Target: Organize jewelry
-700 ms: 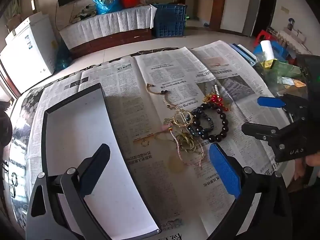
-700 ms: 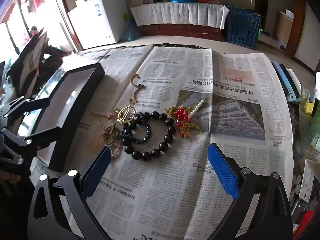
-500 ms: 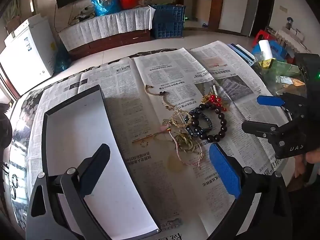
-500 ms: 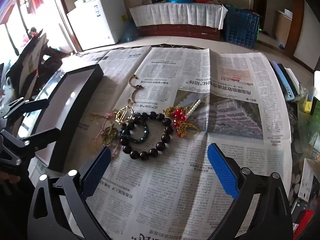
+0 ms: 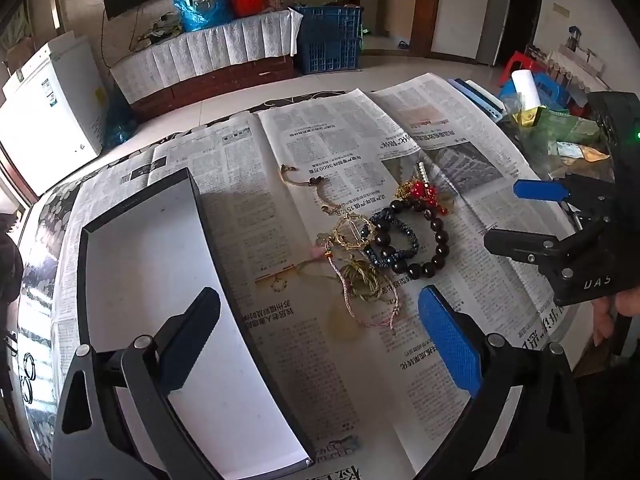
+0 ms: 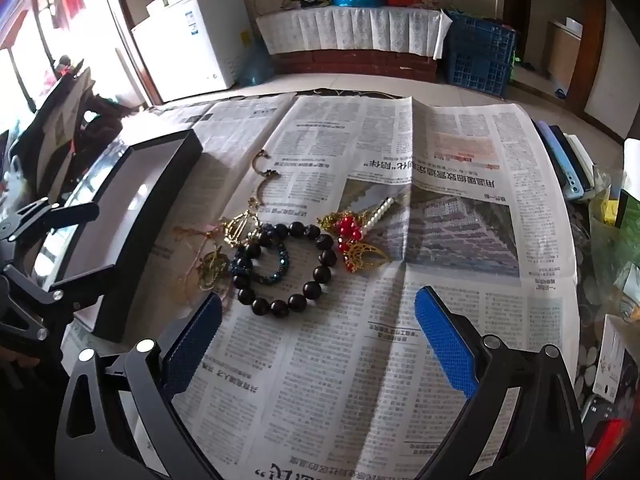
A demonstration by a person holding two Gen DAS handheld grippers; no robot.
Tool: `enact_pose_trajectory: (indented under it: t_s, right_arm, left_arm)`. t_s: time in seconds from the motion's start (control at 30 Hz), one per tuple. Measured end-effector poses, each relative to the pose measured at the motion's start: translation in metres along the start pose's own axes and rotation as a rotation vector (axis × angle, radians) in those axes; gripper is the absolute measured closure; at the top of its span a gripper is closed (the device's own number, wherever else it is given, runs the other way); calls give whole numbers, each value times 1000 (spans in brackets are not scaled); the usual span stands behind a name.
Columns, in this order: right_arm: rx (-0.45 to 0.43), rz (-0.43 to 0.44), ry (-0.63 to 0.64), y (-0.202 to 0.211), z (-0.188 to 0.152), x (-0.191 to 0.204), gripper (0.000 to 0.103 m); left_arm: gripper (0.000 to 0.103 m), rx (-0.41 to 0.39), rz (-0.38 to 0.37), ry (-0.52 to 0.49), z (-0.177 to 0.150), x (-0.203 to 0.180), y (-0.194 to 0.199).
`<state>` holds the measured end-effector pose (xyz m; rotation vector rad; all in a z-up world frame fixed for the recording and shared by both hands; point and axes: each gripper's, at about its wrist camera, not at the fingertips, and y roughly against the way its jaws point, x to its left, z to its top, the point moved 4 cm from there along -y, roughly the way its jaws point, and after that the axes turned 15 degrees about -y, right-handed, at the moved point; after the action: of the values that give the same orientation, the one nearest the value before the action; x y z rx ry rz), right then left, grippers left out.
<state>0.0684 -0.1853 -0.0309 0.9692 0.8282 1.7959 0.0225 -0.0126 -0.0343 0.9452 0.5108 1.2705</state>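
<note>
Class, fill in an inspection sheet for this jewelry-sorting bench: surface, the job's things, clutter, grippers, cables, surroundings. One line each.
Surface: newspaper spread flat over the table.
Job's things: black tray with a white floor, nothing in it; beside it a tangled heap with a dark bead bracelet, a small blue bead bracelet, a red bead ornament and gold chains.
Clutter: phones and packets at the table's right edge.
Grippers: left gripper and right gripper both open, above the paper, holding nothing.
Cables: nothing seen on the table.
Surroundings: white freezer, blue crate, covered bench.
</note>
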Motion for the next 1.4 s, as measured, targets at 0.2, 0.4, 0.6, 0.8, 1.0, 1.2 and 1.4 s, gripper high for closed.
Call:
enact_pose_trajectory:
  t_s: [0.2,0.4,0.6,0.8,1.0,1.2,1.4]
  right_arm:
    - [-3,1,4,1,0,0,5]
    - [-4,-2,-1,1,0,-1,5]
    - [-5,-6,4,1,0,-2,5]
    - [-4,-12,5,0,0,-4,5]
    - [-7,-15,5,0,0,-5,5]
    - [-8,-16,6,0,0,-5,5]
    - [-8,-17,7,0,0,-6,5]
  left_arm:
    - [5,2,0,-2,-2,-1,-1]
    - [5,1,0,-10,-2,-2,0]
    - [5,2,-3,-11,-2,-3,-1]
    - [5,-25,-17,-19,-3,-6,-1]
    - [8,-36,-61,-40,-2,-15,-1]
    - [10,-28,-69,-60,-3,-20,-2]
    - [12,-21,-75,-75,-5,-23,-3]
